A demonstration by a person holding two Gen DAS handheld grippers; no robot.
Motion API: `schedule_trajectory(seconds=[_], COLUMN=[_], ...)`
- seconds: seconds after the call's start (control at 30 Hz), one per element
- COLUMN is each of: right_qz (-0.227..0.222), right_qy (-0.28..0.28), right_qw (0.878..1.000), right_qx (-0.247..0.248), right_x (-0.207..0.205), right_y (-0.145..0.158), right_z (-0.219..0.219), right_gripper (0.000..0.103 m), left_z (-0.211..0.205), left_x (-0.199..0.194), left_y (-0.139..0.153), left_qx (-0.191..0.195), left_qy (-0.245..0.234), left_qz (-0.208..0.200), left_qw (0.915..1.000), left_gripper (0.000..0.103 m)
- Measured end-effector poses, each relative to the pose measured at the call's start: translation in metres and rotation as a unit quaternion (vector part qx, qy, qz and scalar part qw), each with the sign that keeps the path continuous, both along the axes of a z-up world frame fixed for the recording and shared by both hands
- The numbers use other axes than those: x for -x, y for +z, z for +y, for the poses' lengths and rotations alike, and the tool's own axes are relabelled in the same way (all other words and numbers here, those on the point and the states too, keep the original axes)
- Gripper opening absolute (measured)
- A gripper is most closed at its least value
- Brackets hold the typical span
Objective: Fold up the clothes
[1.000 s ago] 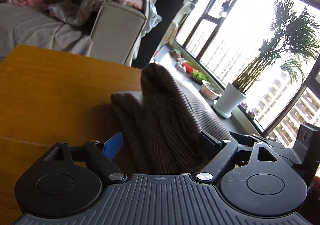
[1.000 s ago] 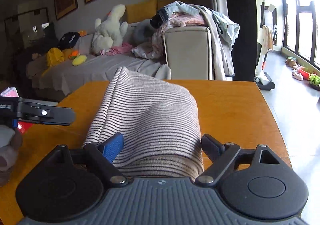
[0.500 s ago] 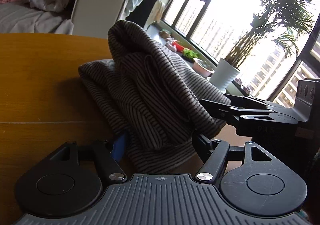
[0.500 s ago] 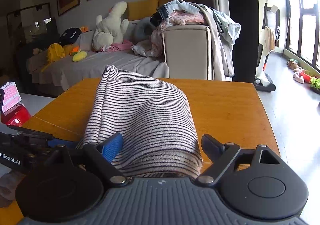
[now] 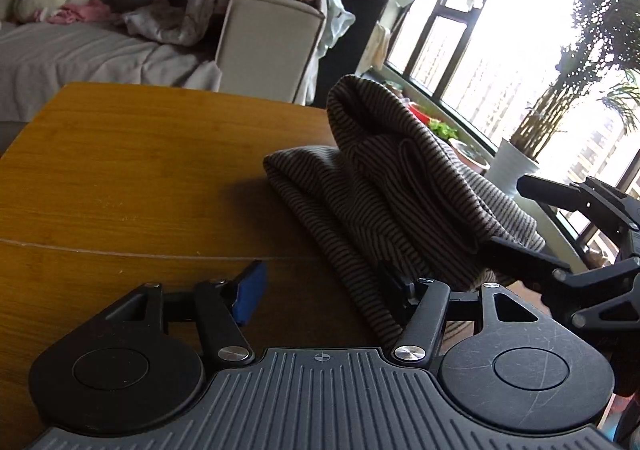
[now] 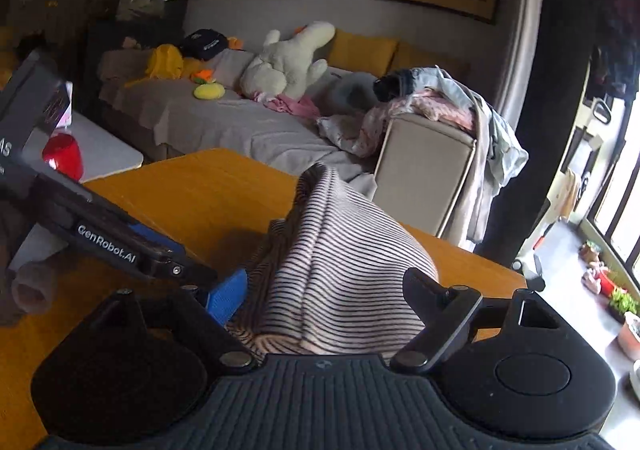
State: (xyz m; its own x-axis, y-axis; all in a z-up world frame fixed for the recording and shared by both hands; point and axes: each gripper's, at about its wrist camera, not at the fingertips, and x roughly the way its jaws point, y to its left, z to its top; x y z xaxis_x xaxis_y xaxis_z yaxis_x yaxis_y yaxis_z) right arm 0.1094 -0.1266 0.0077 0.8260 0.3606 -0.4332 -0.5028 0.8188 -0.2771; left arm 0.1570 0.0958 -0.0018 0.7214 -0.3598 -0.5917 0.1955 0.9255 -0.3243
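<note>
A striped knit garment (image 5: 384, 186) lies bunched on the wooden table (image 5: 132, 170), with one fold standing up in a peak. My left gripper (image 5: 324, 278) is open. Its blue pad (image 5: 250, 292) hangs over bare wood, and only the garment's near edge reaches its other finger. My right gripper (image 6: 324, 282) is tilted, and the garment (image 6: 344, 270) fills the whole gap between its fingers. In the left wrist view, the right gripper (image 5: 506, 212) holds the cloth's right end just off the table's edge. The left gripper (image 6: 192, 266) points at the cloth's left side.
Behind the table stands a sofa (image 6: 224, 126) with a white plush toy (image 6: 284, 62) and a heap of clothes (image 6: 440, 98) on its armrest. A potted plant (image 5: 516, 166) stands by the window. A red object (image 6: 64, 156) sits on a low white table.
My left gripper has drawn back to the left, so the garment no longer fills its gap. My right gripper has rolled to one side with the cloth still between its fingers.
</note>
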Motion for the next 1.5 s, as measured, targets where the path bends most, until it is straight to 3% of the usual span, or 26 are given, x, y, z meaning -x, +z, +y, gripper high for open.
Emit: schedule_trajectory(seconds=[0.13,0.17,0.2,0.27,0.4,0.5,0.63,0.77,0.83,0.9,1.0,1.07,1.2,1.23,1.33,1.5], right_qz=[-0.025,-0.031,-0.037,-0.035,-0.025,0.007,0.078,0.138,0.141,0.131,0.116,0.091,0.03,0.019,-0.008,0.002], right_qy=[0.011,0.014,0.017,0.015,-0.001,0.023,0.061,0.073,0.07,0.068,0.065,0.076,0.095,0.095,0.091,0.104], right_qw=[0.998,0.997,0.996,0.997,1.0,0.995,0.988,0.981,0.981,0.983,0.986,0.99,0.995,0.995,0.993,0.993], right_qx=[0.055,0.069,0.083,0.068,-0.011,-0.093,-0.121,-0.111,-0.115,-0.112,-0.102,-0.073,0.009,0.027,0.075,0.064], right_x=[0.004,0.005,0.006,0.007,-0.002,-0.009,-0.022,-0.035,-0.036,-0.033,-0.028,-0.018,0.006,0.01,0.019,0.022], right_y=[-0.016,-0.02,-0.023,-0.013,0.032,0.063,0.051,0.019,0.009,0.007,0.004,-0.001,-0.017,-0.022,-0.033,-0.024], right_z=[0.024,0.029,0.035,0.032,0.013,0.004,0.014,0.026,0.026,0.029,0.035,0.045,0.069,0.076,0.093,0.085], right_gripper=[0.086,0.074,0.056,0.03,0.024,0.024,0.024,0.027,0.029,0.033,0.038,0.05,0.076,0.078,0.086,0.098], left_z=[-0.002,-0.003,-0.004,-0.006,-0.016,-0.022,-0.026,-0.021,-0.016,-0.009,0.003,0.014,0.043,0.044,0.031,-0.015], left_x=[0.0,0.0,0.0,0.0,0.0,-0.001,-0.003,0.0,0.003,0.006,0.009,0.011,0.005,0.001,-0.016,-0.054], left_y=[-0.003,-0.003,-0.004,-0.005,-0.008,-0.01,-0.01,-0.01,-0.009,-0.007,-0.003,0.002,0.024,0.031,0.051,0.066], left_qx=[0.004,0.005,0.006,0.009,0.027,0.036,0.039,0.038,0.028,0.019,-0.003,-0.004,0.035,0.042,0.053,0.063], left_qy=[-0.005,-0.01,-0.014,-0.024,-0.05,-0.064,-0.066,-0.066,-0.064,-0.058,-0.04,-0.018,0.035,0.036,0.01,-0.073], left_qz=[0.007,0.008,0.01,0.012,0.019,0.021,0.019,0.02,0.02,0.018,0.015,0.01,-0.002,-0.009,-0.034,-0.056], left_qw=[1.0,0.9999,0.9998,0.9996,0.9982,0.9971,0.9969,0.9969,0.9974,0.998,0.9991,0.9998,0.9988,0.9984,0.9979,0.9938], left_gripper=[0.065,0.065,0.06,0.053,0.048,0.048,0.048,0.049,0.051,0.059,0.059,0.058,0.058,0.058,0.058,0.058])
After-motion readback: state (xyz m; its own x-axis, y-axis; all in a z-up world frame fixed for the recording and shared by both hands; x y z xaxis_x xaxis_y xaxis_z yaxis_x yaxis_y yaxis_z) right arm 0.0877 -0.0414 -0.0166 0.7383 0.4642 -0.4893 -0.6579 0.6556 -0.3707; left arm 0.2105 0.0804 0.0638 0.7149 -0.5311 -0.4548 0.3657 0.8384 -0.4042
